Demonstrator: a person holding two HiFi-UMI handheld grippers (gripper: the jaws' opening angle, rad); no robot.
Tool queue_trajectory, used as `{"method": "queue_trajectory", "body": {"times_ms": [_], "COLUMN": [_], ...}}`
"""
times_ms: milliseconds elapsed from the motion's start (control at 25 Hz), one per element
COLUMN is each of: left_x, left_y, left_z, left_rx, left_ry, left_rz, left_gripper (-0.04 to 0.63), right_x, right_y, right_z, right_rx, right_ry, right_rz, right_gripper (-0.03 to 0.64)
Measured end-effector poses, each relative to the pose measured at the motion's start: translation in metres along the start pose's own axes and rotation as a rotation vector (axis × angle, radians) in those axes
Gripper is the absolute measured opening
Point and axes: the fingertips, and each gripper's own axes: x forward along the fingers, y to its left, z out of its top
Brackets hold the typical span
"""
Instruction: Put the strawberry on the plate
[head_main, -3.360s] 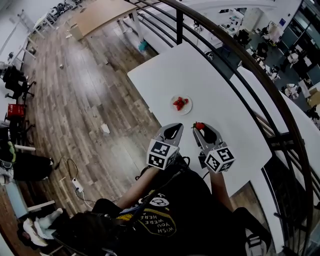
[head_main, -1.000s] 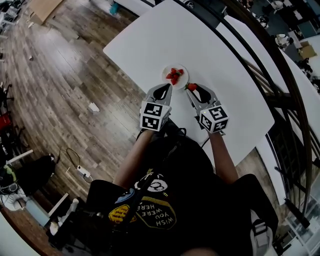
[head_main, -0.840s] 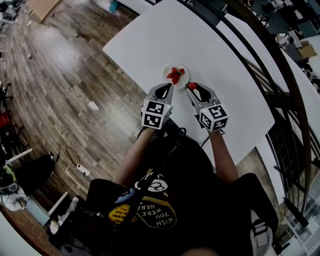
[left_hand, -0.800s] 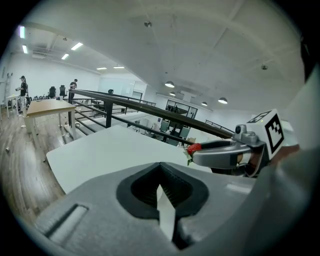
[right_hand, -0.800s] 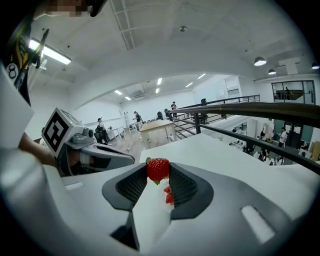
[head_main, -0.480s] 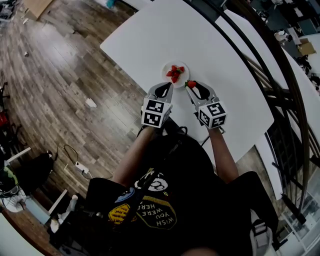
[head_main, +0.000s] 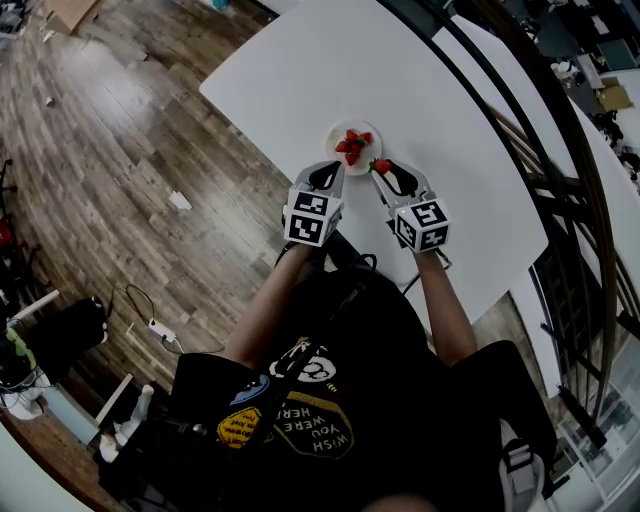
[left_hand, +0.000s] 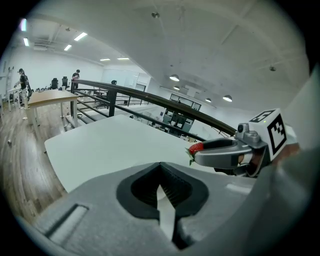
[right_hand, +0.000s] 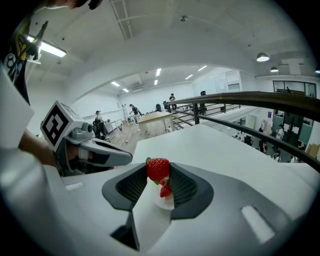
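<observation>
Head view shows a white bench (head_main: 450, 110) with a small white plate (head_main: 335, 133) on it, and a few strawberries (head_main: 350, 146) already lying on that plate. The right gripper (head_main: 384, 170) is clamped on a strawberry (head_main: 381, 166), which sits at the tips of its jaws just beside the plate's rim, on the near right side of the plate. It isn't on the plate yet.

Right gripper view confirms the grip: the red fruit is pinched between the two dark ribbed pads, green leaves at its left side. Beyond it, through the gap between the jaws, the plate and one of the berries on it show.

The left gripper (left_hand: 161, 176) has its jaws together at the tips, with nothing between them. It points toward the plate from the near left side, close to the rim. Whether it touches the bench I can't tell. Both grippers lie side by side, near each other.
</observation>
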Motion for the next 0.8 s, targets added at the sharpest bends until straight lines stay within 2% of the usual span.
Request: {"method": "queue_trajectory", "body": {"times_ms": [800], "left_x": [0.026], "left_y": [0.012], "left_z": [-0.021], "left_rx": [-0.018], "left_ry": [0.053], "left_rz": [-0.02], "left_gripper": [0.003], "right_x": [0.028], "right_y": [-0.014], "right_z": [-0.02], "right_rx": [0.01], "right_ry": [0.054], "right_rz": [-0.025], "right_gripper": [0.14]}}
